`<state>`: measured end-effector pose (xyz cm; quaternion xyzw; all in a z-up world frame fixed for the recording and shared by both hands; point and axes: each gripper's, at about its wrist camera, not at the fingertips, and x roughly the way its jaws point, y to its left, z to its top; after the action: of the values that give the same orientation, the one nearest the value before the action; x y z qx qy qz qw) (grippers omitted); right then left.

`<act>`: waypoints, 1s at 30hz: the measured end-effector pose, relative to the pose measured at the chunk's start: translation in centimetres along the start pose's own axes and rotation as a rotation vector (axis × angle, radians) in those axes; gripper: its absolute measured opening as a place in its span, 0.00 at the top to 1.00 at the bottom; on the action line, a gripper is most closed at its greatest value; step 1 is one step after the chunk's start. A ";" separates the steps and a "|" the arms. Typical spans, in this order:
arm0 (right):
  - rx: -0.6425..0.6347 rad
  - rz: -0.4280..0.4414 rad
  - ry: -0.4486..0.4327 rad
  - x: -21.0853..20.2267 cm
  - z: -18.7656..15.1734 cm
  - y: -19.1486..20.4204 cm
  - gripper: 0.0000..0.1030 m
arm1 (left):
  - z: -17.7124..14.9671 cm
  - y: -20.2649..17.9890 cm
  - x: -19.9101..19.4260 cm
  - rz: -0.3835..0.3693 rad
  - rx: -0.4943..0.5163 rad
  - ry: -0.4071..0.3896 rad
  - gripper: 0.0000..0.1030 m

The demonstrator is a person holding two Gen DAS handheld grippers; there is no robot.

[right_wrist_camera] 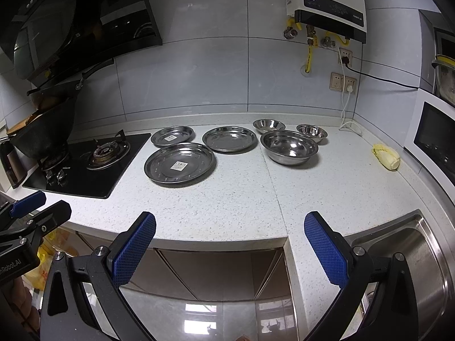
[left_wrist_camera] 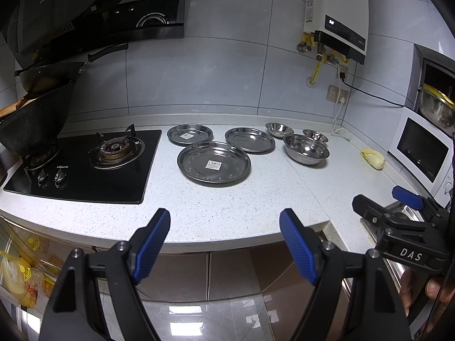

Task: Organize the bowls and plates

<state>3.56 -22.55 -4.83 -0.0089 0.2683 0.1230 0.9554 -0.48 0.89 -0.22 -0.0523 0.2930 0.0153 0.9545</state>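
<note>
Left gripper (left_wrist_camera: 224, 251) and right gripper (right_wrist_camera: 230, 251) gape wide, empty, before the steel plates (left_wrist_camera: 213, 163) and bowls (left_wrist_camera: 306, 149).

Three steel plates (right_wrist_camera: 179, 163) (right_wrist_camera: 229, 139) (right_wrist_camera: 172, 136) on the desk (right_wrist_camera: 241, 199), three steel bowls (right_wrist_camera: 288, 147) (right_wrist_camera: 268, 125) (right_wrist_camera: 311, 133) beside them, one yellowish cabbage piece (right_wrist_camera: 386, 157), two stove burners (right_wrist_camera: 106, 152) (right_wrist_camera: 54, 161), two hand-held grippers (left_wrist_camera: 224, 244) (right_wrist_camera: 230, 247)
</note>
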 end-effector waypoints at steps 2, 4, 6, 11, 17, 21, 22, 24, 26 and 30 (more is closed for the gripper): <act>0.000 0.000 -0.001 -0.1 -0.1 0.1 0.01 | 0.0 0.0 -0.2 -0.001 -0.002 -0.002 0.23; -0.001 -0.001 -0.002 -0.2 0.0 0.1 0.01 | -0.1 0.0 -0.4 -0.001 -0.003 -0.003 0.23; -0.003 -0.001 -0.002 -0.2 0.1 0.2 0.01 | -0.1 0.0 -0.4 -0.002 -0.002 -0.004 0.23; -0.005 0.000 -0.006 -0.6 0.0 0.4 0.01 | -0.1 -0.1 -0.7 -0.004 -0.001 -0.007 0.23; -0.007 0.001 -0.005 -0.8 0.0 0.6 0.01 | -0.1 -0.1 -0.7 -0.003 -0.001 -0.006 0.23; -0.009 0.002 -0.003 -0.9 -0.1 0.7 0.01 | -0.2 0.0 -0.8 -0.002 -0.001 -0.008 0.23; -0.009 0.002 -0.004 -1.0 -0.1 0.8 0.01 | -0.3 0.0 -0.9 -0.001 -0.002 -0.008 0.23; -0.008 0.003 -0.004 -1.0 -0.1 0.8 0.01 | -0.4 0.1 -1.0 -0.001 -0.003 -0.007 0.23; -0.008 0.003 -0.002 -1.0 -0.1 0.8 0.01 | -0.6 0.2 -1.3 0.000 -0.003 -0.006 0.23; -0.008 0.004 -0.001 -1.2 -0.2 0.9 0.01 | -0.7 0.3 -1.3 -0.001 -0.004 -0.006 0.23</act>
<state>2.25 -21.96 -4.29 -0.0120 0.2675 0.1260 0.9552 -2.00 1.08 -0.07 -0.0544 0.2901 0.0157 0.9553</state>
